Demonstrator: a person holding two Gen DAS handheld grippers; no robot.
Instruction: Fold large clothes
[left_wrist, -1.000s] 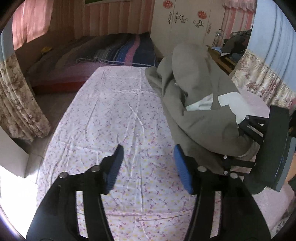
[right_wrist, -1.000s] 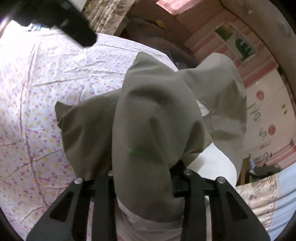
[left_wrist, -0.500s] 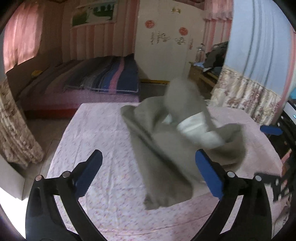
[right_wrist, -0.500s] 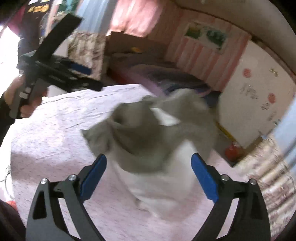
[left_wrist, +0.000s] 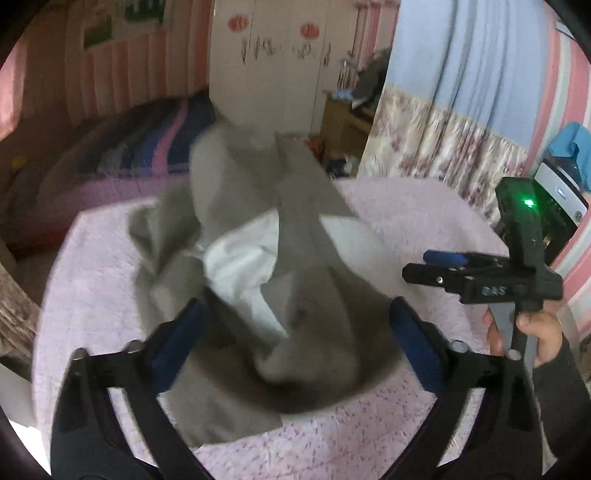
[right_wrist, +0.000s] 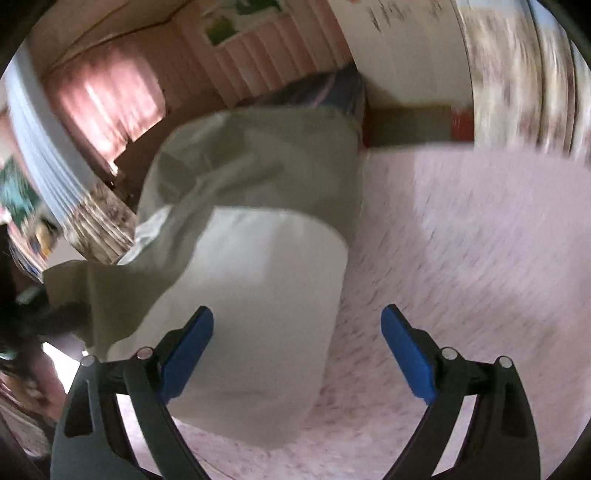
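Note:
A large grey garment with a white lining lies crumpled in a heap on the table's pink flowered sheet. My left gripper hovers over its near edge with the jaws closing. Cloth shows between its blue pads, but neither pad presses on it. My right gripper, held by a hand, stands off to the right of the heap. In the blurred right wrist view that gripper is open. The white lining passes under its left pad and the grey cloth lies beyond.
The sheet shows bare to the right of the heap. Behind the table are a bed with a striped blanket, a white wardrobe, flowered curtains and a white appliance at the far right.
The right gripper, shut on the lifted garment a second ago, has let go and swung away, rolling. The garment has dropped into a heap. Both grippers have drawn back with wider jaws.

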